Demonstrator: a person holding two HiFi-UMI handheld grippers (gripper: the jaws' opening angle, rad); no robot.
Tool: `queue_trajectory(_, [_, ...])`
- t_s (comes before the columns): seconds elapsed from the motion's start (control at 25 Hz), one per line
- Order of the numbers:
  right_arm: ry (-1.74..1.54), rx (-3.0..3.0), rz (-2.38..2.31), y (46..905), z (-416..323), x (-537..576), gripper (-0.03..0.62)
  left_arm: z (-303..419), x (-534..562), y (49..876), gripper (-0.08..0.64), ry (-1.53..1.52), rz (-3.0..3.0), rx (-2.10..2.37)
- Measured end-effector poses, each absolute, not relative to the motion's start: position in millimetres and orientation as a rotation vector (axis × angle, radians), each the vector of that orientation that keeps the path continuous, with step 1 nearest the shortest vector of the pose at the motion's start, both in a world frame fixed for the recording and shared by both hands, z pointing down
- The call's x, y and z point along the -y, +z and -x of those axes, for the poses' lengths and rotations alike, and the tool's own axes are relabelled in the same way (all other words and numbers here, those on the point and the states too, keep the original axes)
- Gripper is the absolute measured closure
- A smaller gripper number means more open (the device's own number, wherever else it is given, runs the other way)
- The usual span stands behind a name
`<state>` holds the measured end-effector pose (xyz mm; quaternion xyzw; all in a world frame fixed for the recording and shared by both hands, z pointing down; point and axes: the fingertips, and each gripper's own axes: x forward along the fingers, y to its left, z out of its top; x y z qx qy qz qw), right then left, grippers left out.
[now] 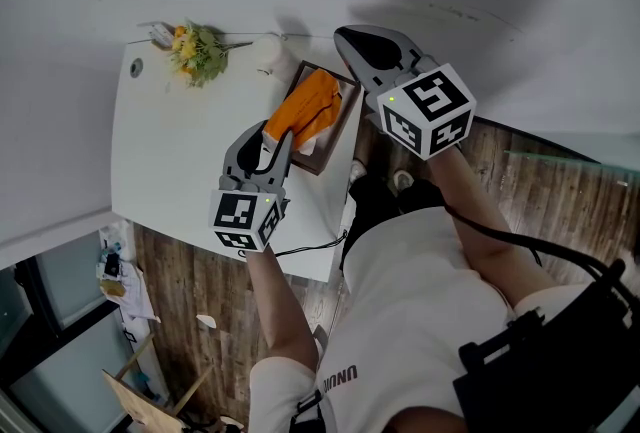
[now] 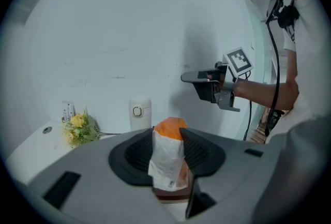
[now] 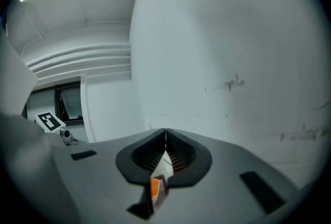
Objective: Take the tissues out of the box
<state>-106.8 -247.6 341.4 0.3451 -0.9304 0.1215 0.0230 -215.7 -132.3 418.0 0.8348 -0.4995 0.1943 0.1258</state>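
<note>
An orange and white tissue pack [image 1: 310, 106] is tilted over the dark wooden box [image 1: 312, 161] on the white table [image 1: 170, 151]. My left gripper [image 1: 272, 143] is shut on the pack's near end. In the left gripper view the pack [image 2: 168, 158] stands upright between the jaws, with the brown box [image 2: 170, 198] just under it. My right gripper [image 1: 360, 46] hovers beyond the box with its tips together and nothing between them. It also shows in the left gripper view [image 2: 199, 79]. The right gripper view shows the tips touching [image 3: 165, 132], and a bit of the pack [image 3: 155, 187] shows through the gap below.
A bunch of yellow flowers [image 1: 197, 51] lies at the table's far edge next to a wall socket [image 2: 68, 110]. A white bottle [image 2: 140, 113] stands against the wall behind the box. A black cable [image 1: 315, 243] hangs over the table's near edge. The floor is dark wood.
</note>
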Motion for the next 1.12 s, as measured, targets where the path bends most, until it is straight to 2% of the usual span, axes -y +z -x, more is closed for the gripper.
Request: queue_trajectory(1.12, [0.367, 2.882, -1.053, 341.4, 108.9, 247.0, 0.572, 220.4, 129.2, 381.7, 0.399, 0.417, -2.470, 1.545])
